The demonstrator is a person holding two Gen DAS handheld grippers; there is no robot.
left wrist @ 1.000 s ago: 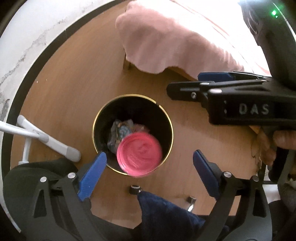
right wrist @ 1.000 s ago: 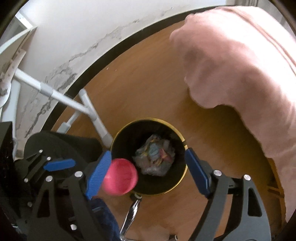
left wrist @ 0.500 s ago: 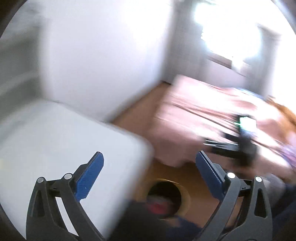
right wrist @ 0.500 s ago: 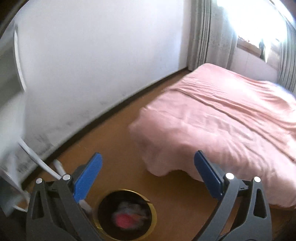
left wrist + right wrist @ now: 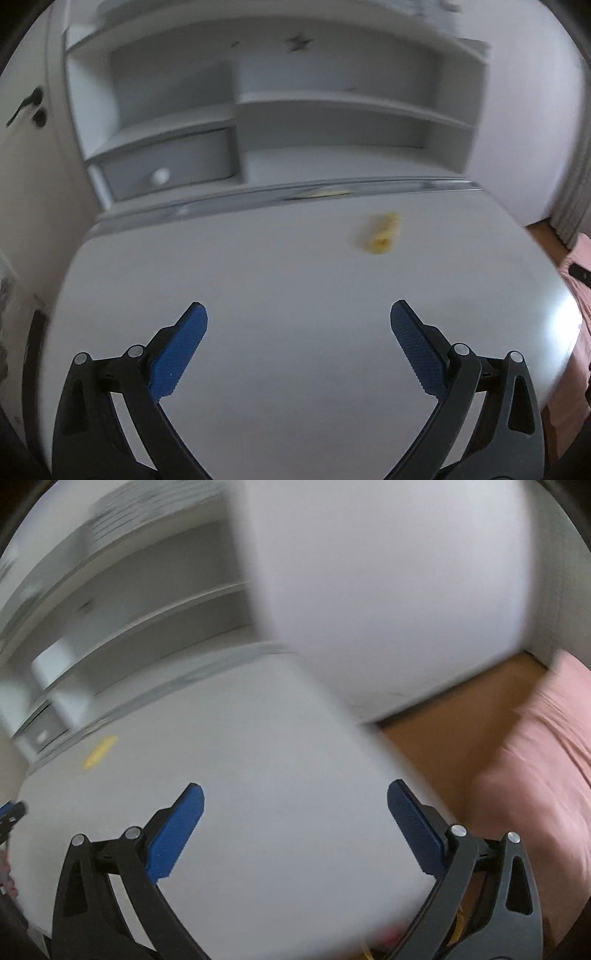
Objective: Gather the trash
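Observation:
A small yellow piece of trash (image 5: pixel 382 233) lies on the white desk (image 5: pixel 295 295), far and a little right of my left gripper (image 5: pixel 298 334), which is open and empty above the desk. In the right wrist view the same yellow piece (image 5: pixel 99 752) shows blurred at the far left of the desk (image 5: pixel 277 794). My right gripper (image 5: pixel 295 812) is open and empty over the desk's right part. The trash bin is out of view.
White shelves with a small drawer (image 5: pixel 166 162) stand at the back of the desk. A white wall (image 5: pixel 388 590), wooden floor (image 5: pixel 461 716) and a pink bed (image 5: pixel 535 775) lie to the right. Both views are motion-blurred.
Both grippers have swung up from over the bin, where the pink lid dropped in, and now face the white desk. Both remain open.

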